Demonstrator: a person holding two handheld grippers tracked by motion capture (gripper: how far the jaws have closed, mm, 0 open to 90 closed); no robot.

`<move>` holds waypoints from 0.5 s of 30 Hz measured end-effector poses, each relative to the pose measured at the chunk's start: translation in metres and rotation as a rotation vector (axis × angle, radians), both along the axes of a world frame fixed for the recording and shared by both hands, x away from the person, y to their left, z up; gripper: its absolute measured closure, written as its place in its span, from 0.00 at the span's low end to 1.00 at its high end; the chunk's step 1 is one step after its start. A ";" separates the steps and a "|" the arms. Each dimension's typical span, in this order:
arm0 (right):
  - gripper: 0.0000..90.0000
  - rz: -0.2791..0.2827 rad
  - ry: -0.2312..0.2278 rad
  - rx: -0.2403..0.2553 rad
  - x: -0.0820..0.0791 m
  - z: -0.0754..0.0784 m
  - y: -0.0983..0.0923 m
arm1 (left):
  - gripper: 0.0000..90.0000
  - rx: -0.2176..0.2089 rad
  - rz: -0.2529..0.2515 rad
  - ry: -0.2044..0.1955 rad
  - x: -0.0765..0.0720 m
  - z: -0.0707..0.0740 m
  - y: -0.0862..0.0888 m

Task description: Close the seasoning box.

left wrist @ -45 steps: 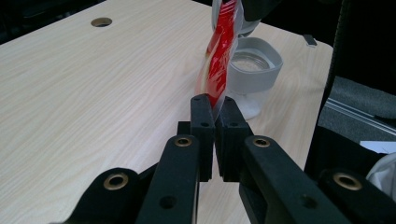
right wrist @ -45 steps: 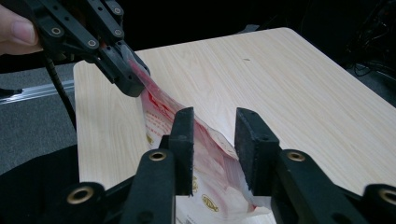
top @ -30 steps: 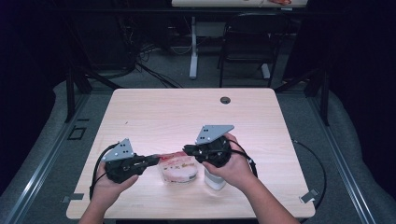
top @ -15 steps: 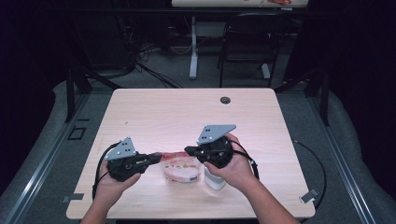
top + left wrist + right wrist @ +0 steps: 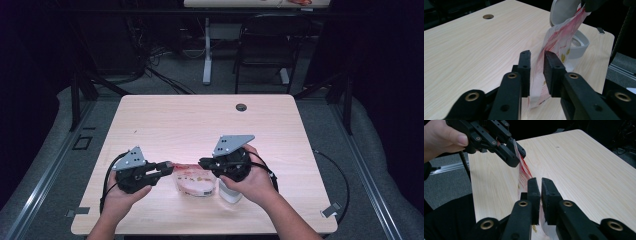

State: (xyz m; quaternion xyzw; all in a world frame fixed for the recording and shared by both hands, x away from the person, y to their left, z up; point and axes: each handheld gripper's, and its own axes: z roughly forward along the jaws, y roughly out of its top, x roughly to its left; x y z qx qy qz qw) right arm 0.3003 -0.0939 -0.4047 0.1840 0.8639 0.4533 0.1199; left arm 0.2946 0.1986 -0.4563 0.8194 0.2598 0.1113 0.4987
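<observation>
Both hands have barely shifted vs. the earlier high-view frames; what changed is the jaws: the left gripper [image 5: 165, 168] has just been opening, w/ the red-and-white plastic bag [image 5: 196, 181] between its jaws. In the left gripper view the bag [image 5: 556, 50] stands edge-on in the gap, close to the right pad, gap visible on the left side, so no clamp there. The right gripper [image 5: 206, 162] eased open a little too; in the right gripper view its jaws sit close together w/ the bag's edge [image 5: 524, 168] running between them, but can't tell if the pads press it. Bag hangs stretched between the two grippers just above the table [image 5: 210, 125], near its front edge. A white lidded container [image 5: 579, 42] sits on the table right behind the bag, lid flipped up.
</observation>
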 end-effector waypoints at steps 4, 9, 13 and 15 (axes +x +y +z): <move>0.90 0.003 -0.007 -0.013 0.000 0.002 0.004 | 0.79 -0.002 0.004 0.003 0.000 0.000 0.003; 0.86 0.025 -0.012 -0.025 0.001 0.005 0.013 | 0.76 -0.001 0.003 0.011 -0.002 0.000 0.007; 0.84 0.041 -0.017 -0.033 0.002 0.007 0.022 | 0.74 -0.001 0.005 0.012 -0.003 -0.001 0.009; 0.82 0.052 -0.018 -0.036 0.003 0.008 0.029 | 0.74 -0.004 0.006 0.014 -0.003 -0.002 0.010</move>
